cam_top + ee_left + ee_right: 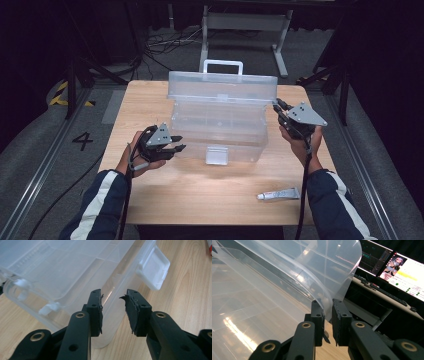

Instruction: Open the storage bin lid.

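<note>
Both claws [113, 305] [327, 315] at clear box [220, 120]

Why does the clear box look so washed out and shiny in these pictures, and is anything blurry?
High view: the room is dark and light falls on the table, so the clear box looks pale and hazy. Right gripper view: bright glare streaks on the raised lid; the screens behind are soft. Left gripper view: evenly lit, the latch sharp, the box wall milky.
</note>
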{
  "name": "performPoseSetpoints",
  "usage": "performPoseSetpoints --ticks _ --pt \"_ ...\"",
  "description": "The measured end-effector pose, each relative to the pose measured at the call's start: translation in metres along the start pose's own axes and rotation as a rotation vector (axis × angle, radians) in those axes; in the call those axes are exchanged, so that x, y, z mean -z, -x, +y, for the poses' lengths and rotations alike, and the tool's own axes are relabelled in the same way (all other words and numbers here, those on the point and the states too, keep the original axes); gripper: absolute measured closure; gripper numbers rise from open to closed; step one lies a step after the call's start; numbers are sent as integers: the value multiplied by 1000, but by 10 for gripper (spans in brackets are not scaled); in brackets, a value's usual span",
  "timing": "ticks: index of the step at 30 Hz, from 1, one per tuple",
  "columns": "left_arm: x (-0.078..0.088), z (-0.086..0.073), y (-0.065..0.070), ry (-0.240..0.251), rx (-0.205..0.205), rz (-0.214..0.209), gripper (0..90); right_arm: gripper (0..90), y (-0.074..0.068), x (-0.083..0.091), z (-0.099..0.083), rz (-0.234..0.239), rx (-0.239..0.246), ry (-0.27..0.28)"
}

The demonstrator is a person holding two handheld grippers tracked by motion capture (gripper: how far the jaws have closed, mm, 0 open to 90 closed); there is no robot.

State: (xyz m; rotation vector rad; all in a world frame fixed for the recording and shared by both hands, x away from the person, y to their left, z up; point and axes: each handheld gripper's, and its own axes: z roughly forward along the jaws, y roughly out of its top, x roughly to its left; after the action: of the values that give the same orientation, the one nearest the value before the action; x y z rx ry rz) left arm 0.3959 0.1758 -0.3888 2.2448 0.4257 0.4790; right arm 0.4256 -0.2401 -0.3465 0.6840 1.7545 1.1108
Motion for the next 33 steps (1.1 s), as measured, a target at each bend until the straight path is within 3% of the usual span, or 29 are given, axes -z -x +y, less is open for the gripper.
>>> performPoseSetpoints --ticks 8,18,33 --pt "-7 1 -4 -11 9 -10 652 812 6 -5 10 4 -22 -24" --pt "-19 1 -9 -26 25 -51 639 820 17 -15 22 12 -48 -59" --pt "-33 6 -14 -44 38 -112 652 829 28 -26 31 13 -70 -62"
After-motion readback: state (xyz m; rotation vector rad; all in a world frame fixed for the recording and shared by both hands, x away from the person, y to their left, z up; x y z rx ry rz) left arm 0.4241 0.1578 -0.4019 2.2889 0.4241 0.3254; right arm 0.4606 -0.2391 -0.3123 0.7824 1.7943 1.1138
